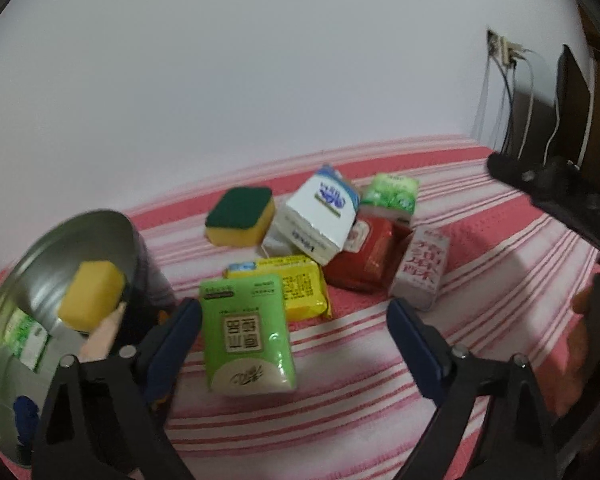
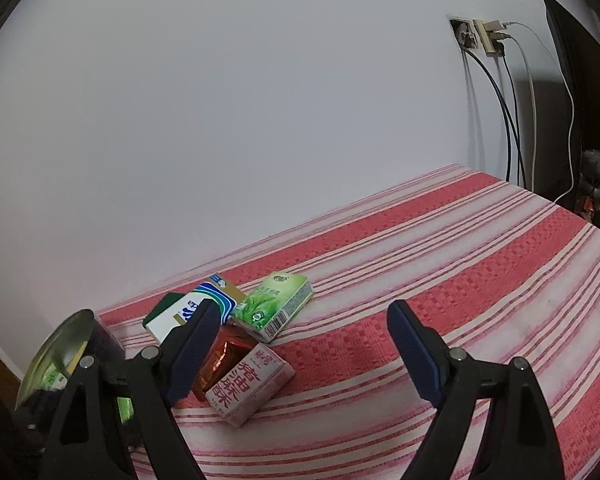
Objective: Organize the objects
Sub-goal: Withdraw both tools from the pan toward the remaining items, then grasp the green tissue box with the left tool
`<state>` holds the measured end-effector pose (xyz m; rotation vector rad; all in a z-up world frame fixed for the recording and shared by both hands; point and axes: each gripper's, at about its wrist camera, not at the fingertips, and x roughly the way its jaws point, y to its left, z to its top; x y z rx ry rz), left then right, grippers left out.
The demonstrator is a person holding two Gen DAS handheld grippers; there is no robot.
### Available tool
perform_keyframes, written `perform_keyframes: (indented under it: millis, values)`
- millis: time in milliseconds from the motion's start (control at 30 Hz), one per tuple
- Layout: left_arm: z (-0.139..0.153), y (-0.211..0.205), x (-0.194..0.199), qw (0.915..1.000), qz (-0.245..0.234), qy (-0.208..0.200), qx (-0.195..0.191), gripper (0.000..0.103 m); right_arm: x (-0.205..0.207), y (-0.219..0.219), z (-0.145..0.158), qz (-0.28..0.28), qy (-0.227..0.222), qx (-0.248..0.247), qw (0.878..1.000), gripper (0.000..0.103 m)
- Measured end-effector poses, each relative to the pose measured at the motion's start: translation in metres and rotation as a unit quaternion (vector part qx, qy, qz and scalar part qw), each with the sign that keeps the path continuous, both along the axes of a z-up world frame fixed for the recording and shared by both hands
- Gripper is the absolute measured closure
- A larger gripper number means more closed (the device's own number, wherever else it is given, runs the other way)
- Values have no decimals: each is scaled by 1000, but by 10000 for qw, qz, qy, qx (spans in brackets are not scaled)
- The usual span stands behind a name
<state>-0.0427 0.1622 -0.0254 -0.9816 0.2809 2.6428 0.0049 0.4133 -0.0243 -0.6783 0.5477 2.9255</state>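
left wrist view: left gripper (image 1: 294,312) jaws spread wide, nothing clamped. green tissue pack (image 1: 247,334) lies flat on the striped cloth (image 1: 480,300) between the two fingers, just beside the left one; pads not pressing on it. behind it a yellow packet (image 1: 296,286), partly under the green pack's far end. further back the pile: green-topped yellow sponge (image 1: 240,216), white and blue carton (image 1: 320,216) tilted on top of other items, red foil pack (image 1: 364,260), pink-lettered white box (image 1: 420,268) to its right, light green box (image 1: 392,194) at the rear. metal bowl (image 1: 28,360) sits at the left edge of the cloth, holding a second yellow sponge (image 1: 92,294) and what looks like a green-printed pack, though blur makes that hard to confirm. part of the right tool's black body shows at the right edge.

right wrist view: right gripper (image 2: 302,320) also wide open, empty, hanging over bare cloth, with the pile off to its left. its left finger (image 2: 192,348) overlaps the white and blue carton and the red foil pack in frame; contact can't be judged. pink-lettered box lies just beside that finger, light green box behind it. wall outlet (image 2: 480,36) with cables at upper right.
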Motion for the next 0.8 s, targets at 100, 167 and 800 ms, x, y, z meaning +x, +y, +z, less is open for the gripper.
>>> perform_keyframes:
  millis: [100, 167, 800]
  values:
    - [-10, 3, -11, 9997, 98, -220, -27, 8, 2, 2, 3, -6, 59, -34, 10000, 16]
    - [-13, 7, -15, 9995, 164, -207, -154, 8, 2, 4, 4, 7, 90, -95, 9999, 16]
    - [14, 1, 19, 9977, -559, -164, 341, 24, 3, 15, 4, -106, 90, -420, 9990, 16]
